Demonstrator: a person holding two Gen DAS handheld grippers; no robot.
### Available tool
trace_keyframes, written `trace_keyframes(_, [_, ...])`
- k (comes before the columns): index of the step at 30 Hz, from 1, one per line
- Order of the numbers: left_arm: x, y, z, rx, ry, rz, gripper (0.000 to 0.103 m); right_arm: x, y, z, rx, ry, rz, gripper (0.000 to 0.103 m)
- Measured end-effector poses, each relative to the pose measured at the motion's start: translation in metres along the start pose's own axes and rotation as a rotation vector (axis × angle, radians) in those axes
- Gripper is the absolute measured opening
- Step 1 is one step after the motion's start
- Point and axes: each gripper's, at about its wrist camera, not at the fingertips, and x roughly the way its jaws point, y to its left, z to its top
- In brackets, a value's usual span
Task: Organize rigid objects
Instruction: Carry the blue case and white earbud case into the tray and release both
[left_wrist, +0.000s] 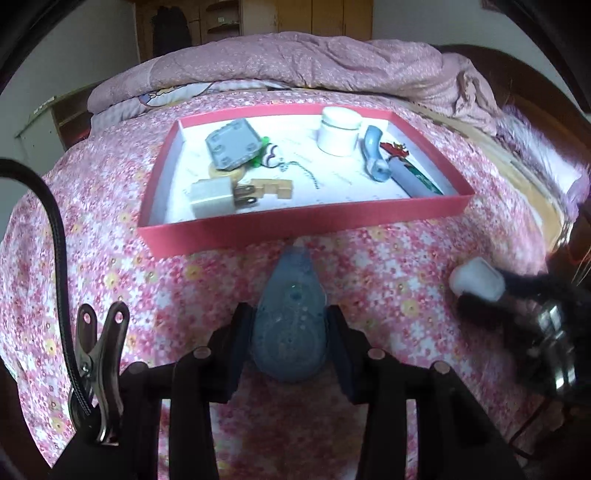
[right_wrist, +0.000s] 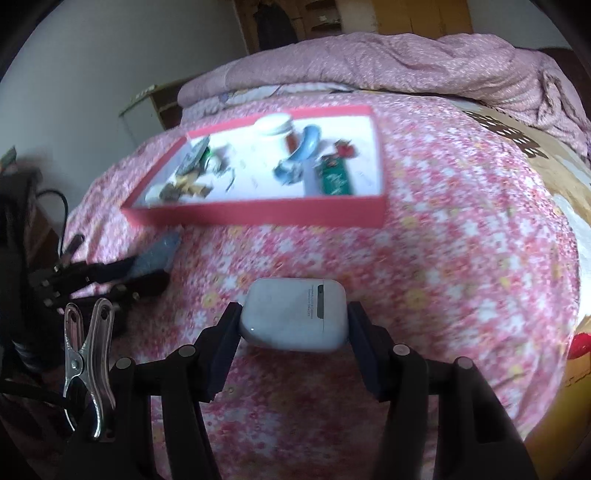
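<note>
While my left gripper (left_wrist: 290, 332) is pinching a translucent teardrop tape dispenser (left_wrist: 290, 317), my right gripper (right_wrist: 293, 321) is clamping a smooth, rounded white case (right_wrist: 293, 314).

White earbud case (right_wrist: 293, 314) between right gripper (right_wrist: 293, 334) fingers (right_wrist: 225, 343)

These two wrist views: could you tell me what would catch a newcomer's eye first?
Most striking is the red tray on the flowered bedspread, already holding small items such as a white jar and a white charger plug. Nearer, the left gripper clasps a blue teardrop tape dispenser, and the right gripper clasps a white earbud case, both short of the tray.
</note>
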Motion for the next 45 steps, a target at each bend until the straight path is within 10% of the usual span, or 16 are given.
trace_keyframes(25, [-0.001, -0.007, -0.009, 0.028, -0.064, -0.016, 0.053, 0.007, 0.022, -0.013, -0.084, -0.049, -0.086, 0.085])
trace_keyframes(31, [-0.001, -0.007, -0.009, 0.029, -0.065, -0.012, 0.053, 0.009, 0.025, -0.010, -0.111, -0.038, -0.110, 0.081])
trace_keyframes(35, [-0.002, -0.006, -0.009, 0.022, -0.067, -0.019, 0.050, 0.005, 0.020, -0.010, -0.095, -0.053, -0.129, 0.058])
trace_keyframes(45, [-0.009, 0.009, -0.005, -0.038, -0.059, -0.084, 0.043, 0.000, 0.013, -0.010, -0.046, -0.062, -0.076, 0.058])
